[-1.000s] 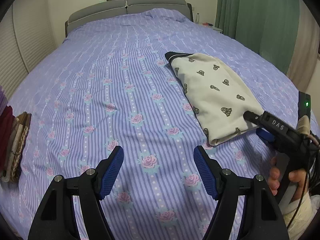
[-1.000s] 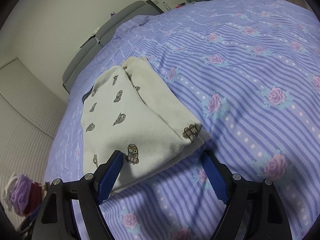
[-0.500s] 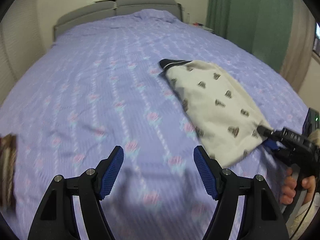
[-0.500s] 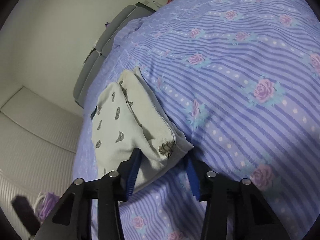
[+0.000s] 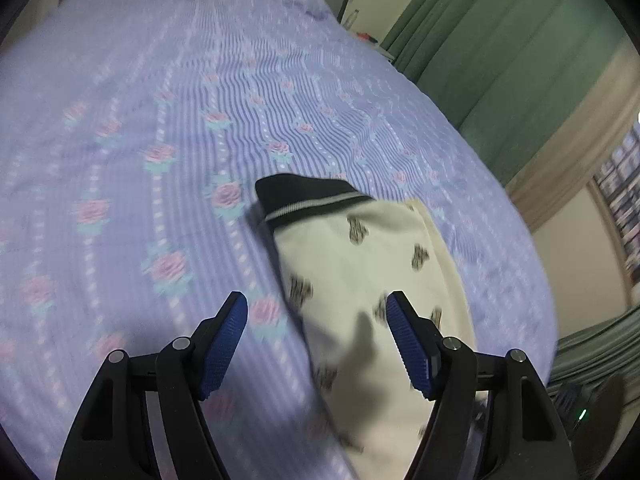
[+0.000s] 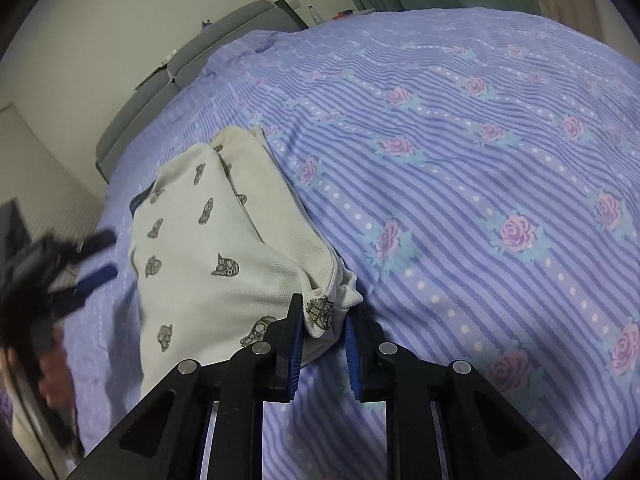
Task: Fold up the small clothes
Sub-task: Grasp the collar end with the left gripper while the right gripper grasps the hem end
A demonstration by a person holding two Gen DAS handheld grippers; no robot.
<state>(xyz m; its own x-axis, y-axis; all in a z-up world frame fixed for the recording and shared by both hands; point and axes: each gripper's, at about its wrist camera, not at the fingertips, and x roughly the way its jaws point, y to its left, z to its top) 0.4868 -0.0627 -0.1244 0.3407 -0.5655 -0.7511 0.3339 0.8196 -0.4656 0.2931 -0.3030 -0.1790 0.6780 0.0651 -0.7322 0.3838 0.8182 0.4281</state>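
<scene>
A small cream garment (image 6: 200, 248) with a dark owl print lies folded on the purple flowered bedspread (image 6: 460, 168). Its black waistband (image 5: 308, 196) shows at the far end in the left wrist view. My right gripper (image 6: 322, 320) has its jaws closing on the garment's near corner, and the cloth bunches between the blue pads. My left gripper (image 5: 316, 312) hangs open above the garment's (image 5: 360, 280) left edge, with nothing between its fingers. In the right wrist view the left gripper (image 6: 90, 258) is a blur at the left, beside the garment.
A grey headboard (image 6: 192, 64) stands at the far end of the bed. Green curtains (image 5: 500, 48) hang along the right side. Bare bedspread (image 5: 120, 160) stretches to the left of the garment.
My right gripper has closed from wide open onto the garment's near corner. My left gripper has swung right, from the bare bedspread to over the garment's left edge, and stayed open.
</scene>
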